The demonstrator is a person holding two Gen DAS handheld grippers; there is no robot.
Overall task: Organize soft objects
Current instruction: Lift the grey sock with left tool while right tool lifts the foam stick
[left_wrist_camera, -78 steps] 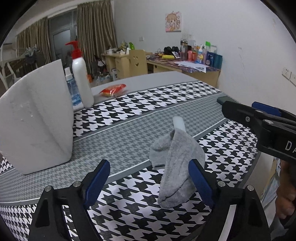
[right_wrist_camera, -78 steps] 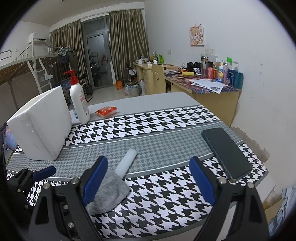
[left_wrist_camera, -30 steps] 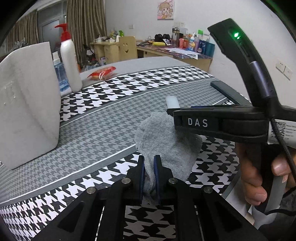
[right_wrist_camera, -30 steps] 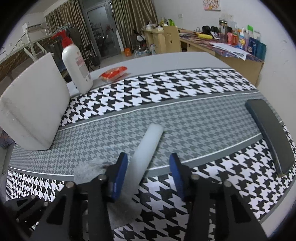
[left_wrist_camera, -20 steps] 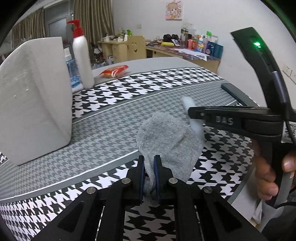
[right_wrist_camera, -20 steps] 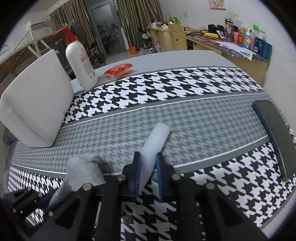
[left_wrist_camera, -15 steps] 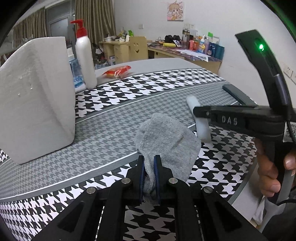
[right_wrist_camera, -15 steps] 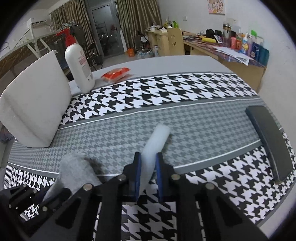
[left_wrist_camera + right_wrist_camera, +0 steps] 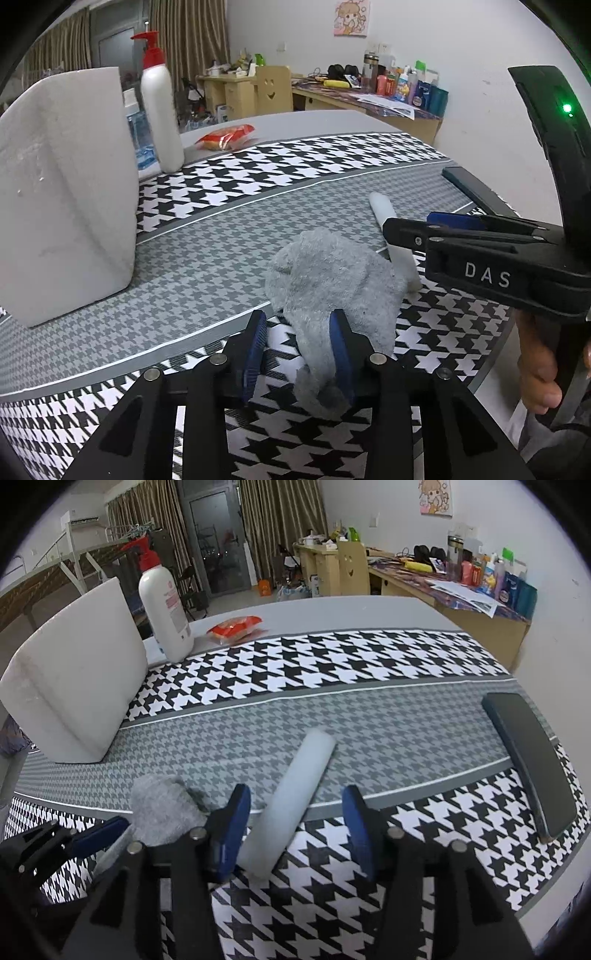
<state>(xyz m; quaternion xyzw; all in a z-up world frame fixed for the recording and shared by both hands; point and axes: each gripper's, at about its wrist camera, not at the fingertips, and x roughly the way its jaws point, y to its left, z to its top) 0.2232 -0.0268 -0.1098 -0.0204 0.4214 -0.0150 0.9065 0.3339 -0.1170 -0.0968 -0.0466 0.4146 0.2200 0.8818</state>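
A fuzzy grey sock [image 9: 332, 284] and a pale white foam roll [image 9: 291, 805] lie on a tablecloth [image 9: 332, 664] patterned in black-and-white houndstooth with a grey houndstooth band. Both grippers are black with blue pads [image 9: 229, 827]. Toward the far left corner stand a white foam block [image 9: 74, 686], a white pump bottle [image 9: 164, 609] with a red top, and an orange-red packet [image 9: 234, 627].

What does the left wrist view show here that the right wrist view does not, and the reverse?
Only the left wrist view shows the person's hand on the right gripper's handle, its green indicator light, and the blue water bottle behind the foam block. Only the right wrist view shows the right gripper open around the white foam roll, the glass door and the metal bunk frame. Both show the grey sock, the dark phone, the pump bottle and the red packet.
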